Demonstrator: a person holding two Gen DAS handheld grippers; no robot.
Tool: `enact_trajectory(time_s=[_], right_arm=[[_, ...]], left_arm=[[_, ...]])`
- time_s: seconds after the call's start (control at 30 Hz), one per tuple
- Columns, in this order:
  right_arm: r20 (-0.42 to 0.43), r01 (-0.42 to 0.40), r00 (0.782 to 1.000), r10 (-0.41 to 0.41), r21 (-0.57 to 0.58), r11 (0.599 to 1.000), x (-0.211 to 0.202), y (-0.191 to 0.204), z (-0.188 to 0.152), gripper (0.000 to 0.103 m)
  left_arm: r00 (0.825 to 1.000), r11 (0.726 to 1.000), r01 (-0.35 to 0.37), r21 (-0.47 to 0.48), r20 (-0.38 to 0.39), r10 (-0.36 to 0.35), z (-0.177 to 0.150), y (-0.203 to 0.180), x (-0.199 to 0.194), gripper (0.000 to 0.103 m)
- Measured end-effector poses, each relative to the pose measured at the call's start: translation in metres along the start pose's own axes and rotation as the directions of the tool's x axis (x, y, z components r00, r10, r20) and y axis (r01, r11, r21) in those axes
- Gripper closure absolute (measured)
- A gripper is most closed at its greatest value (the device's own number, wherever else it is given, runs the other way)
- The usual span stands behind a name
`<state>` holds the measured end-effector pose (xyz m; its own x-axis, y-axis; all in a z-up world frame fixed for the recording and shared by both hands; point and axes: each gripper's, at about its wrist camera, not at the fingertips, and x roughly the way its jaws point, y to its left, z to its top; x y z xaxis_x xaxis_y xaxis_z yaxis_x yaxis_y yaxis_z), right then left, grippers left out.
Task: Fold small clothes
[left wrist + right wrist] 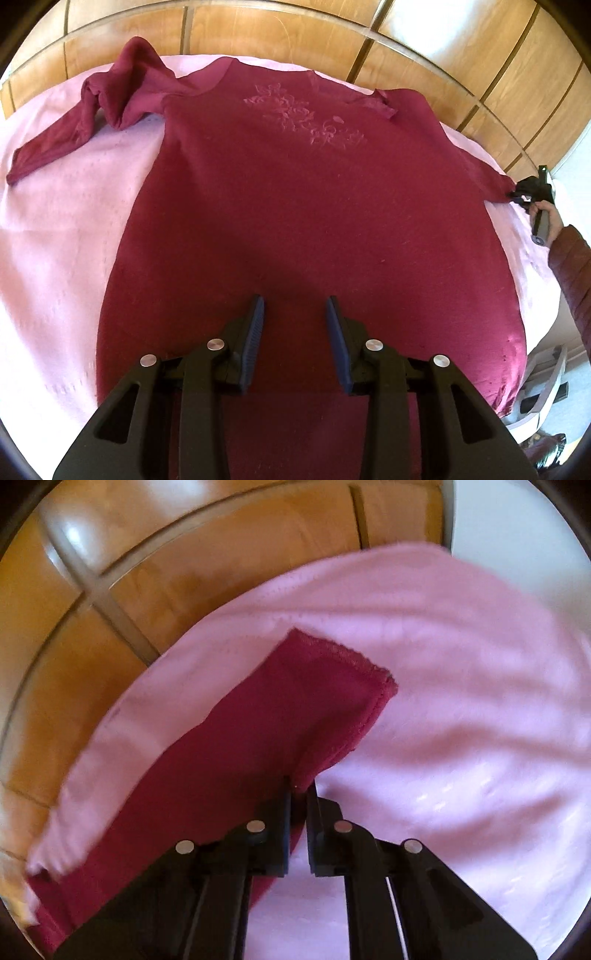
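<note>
Right gripper (299, 794) pinches the maroon sweater (295, 206) cuff (347, 686); carry it flat across, while the left gripper (294, 325), jaws open and empty, pins the body

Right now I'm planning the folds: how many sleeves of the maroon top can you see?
2. The left sleeve lies crumpled and bent on the pink cloth. The right sleeve stretches outward, its cuff pinched in the right tool. The left tool hovers open over the hem.
</note>
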<state>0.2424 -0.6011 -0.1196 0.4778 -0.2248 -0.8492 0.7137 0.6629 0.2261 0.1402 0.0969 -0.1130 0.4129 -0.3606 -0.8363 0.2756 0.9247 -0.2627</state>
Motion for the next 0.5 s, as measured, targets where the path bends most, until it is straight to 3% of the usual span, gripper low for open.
enact_trajectory(time_s=[0.07, 0.17, 0.33, 0.5], right_arm=[[0.040, 0.031, 0.999, -0.029, -0.040, 0.999, -0.017, -0.015, -0.005, 0.098], [0.075, 0.055, 0.996, -0.056, 0.006, 0.998, -0.036, -0.043, -0.018, 0.098], [0.043, 0.093, 0.994, -0.098, 0.112, 0.989, -0.038, -0.094, -0.054, 0.098], [0.067, 0.167, 0.981, -0.179, 0.157, 0.973, -0.053, -0.104, -0.081, 0.098]], left_arm=[[1.000, 1.000, 0.001, -0.004, 0.003, -0.001, 0.000, 0.000, 0.000, 0.069], [1.000, 1.000, 0.009, -0.012, 0.012, -0.009, -0.001, 0.002, -0.001, 0.069], [0.999, 0.999, 0.027, -0.021, 0.027, -0.026, -0.002, 0.008, -0.004, 0.069], [0.998, 0.998, 0.050, -0.044, 0.047, -0.048, -0.003, 0.017, -0.011, 0.069]])
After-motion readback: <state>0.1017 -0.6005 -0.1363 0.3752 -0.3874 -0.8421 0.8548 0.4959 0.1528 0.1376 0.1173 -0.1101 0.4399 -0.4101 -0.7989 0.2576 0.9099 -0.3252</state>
